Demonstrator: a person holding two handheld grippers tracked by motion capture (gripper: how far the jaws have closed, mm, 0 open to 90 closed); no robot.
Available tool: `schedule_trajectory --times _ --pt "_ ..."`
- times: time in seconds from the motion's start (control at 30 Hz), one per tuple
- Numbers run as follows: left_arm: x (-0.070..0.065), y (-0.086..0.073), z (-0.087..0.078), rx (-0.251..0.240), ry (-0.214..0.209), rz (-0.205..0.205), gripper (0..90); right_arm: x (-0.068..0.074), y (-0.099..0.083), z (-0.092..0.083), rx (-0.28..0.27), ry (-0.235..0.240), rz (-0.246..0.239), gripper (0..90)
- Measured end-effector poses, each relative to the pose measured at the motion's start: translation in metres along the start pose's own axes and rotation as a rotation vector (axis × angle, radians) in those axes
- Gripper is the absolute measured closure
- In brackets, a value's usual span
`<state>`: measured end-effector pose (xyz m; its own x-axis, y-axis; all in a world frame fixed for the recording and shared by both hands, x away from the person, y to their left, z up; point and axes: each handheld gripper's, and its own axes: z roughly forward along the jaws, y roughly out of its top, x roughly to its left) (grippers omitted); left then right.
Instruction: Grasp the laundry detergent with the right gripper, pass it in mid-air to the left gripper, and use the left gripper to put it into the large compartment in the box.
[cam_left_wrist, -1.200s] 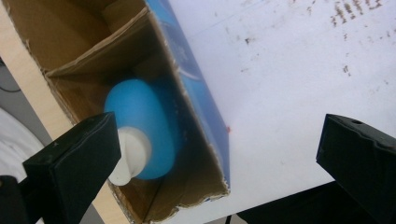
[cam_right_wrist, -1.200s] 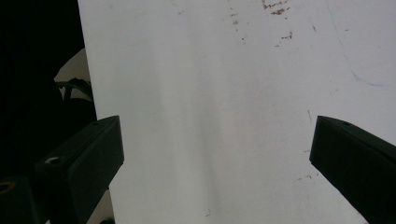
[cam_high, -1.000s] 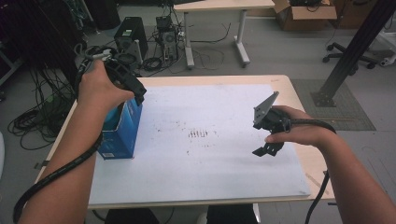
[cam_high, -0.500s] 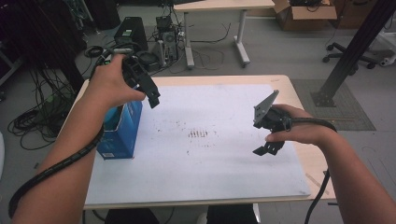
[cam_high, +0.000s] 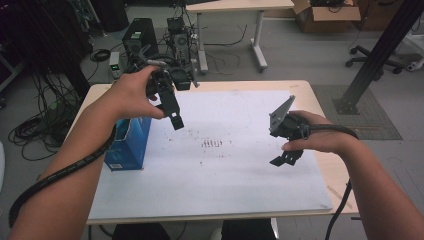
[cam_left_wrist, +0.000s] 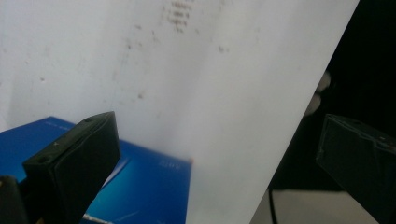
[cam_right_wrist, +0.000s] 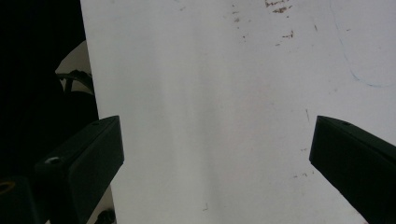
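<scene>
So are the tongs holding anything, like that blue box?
No, nothing is held. The left tongs are open, in the air beside the blue box. The right tongs are open too, above the white sheet.

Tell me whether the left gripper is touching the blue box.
Apart. In the left gripper view, the left gripper has its jaws wide open with the blue box lying below them, unclamped; the high view shows it raised beside the box.

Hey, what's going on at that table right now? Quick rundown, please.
Left gripper open, in the air beside the blue box, not touching. Right gripper open, empty, over the white sheet. Nothing between the left gripper and the box.
</scene>
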<state>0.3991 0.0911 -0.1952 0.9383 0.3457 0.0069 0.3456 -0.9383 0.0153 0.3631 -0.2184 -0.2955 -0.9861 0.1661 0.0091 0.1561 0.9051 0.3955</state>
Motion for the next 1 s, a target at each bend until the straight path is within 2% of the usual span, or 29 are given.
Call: schedule_trajectory --times 0.1,0.17,0.33,0.53,0.63,1.0 --pt "-0.007 0.004 0.005 0.024 -0.010 0.085 0.2 -0.001 0.001 0.000 0.011 -0.001 0.004 3.0" --pt "-0.010 0.006 0.007 0.020 -0.027 0.121 0.2 -0.001 0.001 -0.001 0.014 -0.002 0.003 2.9" --pt "-0.016 0.006 0.016 0.038 -0.034 0.177 0.2 0.003 0.005 0.001 0.057 -0.007 -0.016 3.1" --pt "-0.021 0.004 0.021 0.021 -0.053 0.208 0.2 0.006 0.011 0.001 0.087 -0.001 -0.037 3.2" --pt "-0.020 0.002 0.023 0.022 -0.058 0.204 0.2 0.005 0.013 0.002 0.093 -0.001 -0.039 3.2" --pt "-0.003 -0.001 0.026 0.016 -0.068 0.202 0.2 -0.013 0.016 0.001 0.106 -0.001 -0.041 3.2"
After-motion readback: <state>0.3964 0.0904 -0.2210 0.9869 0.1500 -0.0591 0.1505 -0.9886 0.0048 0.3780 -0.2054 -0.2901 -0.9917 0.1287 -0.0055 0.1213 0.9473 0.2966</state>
